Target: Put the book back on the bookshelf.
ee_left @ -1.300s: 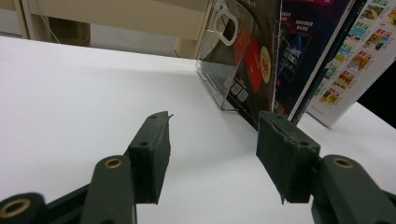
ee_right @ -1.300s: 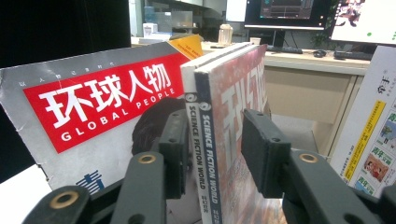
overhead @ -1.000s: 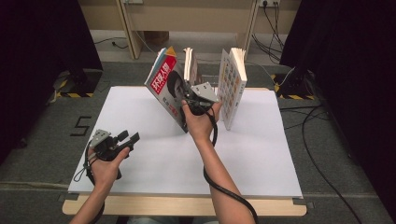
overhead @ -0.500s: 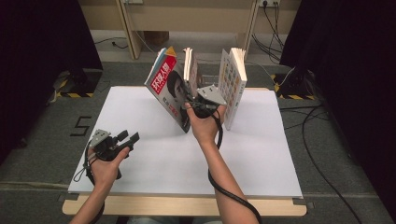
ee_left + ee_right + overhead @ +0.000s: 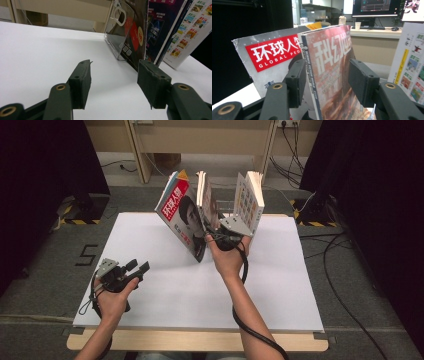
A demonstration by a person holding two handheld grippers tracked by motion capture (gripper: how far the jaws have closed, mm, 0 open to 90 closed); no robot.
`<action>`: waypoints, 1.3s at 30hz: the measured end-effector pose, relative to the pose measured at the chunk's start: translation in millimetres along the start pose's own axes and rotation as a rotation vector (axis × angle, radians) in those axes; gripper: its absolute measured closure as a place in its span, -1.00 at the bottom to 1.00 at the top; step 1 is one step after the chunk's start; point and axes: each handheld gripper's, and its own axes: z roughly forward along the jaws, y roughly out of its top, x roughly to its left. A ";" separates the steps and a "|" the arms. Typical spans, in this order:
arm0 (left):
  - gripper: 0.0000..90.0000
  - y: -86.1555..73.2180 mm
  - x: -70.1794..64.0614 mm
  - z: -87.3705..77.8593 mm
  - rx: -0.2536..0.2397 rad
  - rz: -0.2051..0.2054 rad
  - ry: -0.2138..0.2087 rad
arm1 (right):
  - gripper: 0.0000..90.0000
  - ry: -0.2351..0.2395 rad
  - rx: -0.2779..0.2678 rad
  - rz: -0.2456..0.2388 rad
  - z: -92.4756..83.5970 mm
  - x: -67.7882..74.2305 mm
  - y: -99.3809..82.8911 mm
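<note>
Your right gripper (image 5: 325,82) has just been opening its jaws, which now sit loose around the spine of the thin, floppy red-covered glossy magazine (image 5: 332,75) standing between them, so grab it low by the stiff spine.

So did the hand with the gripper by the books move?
Yes. The right gripper slid a little rightward, from the leaning Global People magazine toward the white book, its jaws opening around the middle magazine.
</note>
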 end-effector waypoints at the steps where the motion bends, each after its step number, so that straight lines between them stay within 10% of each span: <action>1: -0.03 -0.3 0.0 0.1 0.002 0.001 0.000 | 0.09 -0.001 0.001 -0.001 -1.3 -1.2 -0.2; 39: -0.02 -1.5 -0.7 -1.5 0.003 -0.001 0.001 | 0.09 -0.081 0.079 -0.038 -45.7 -41.0 -34.4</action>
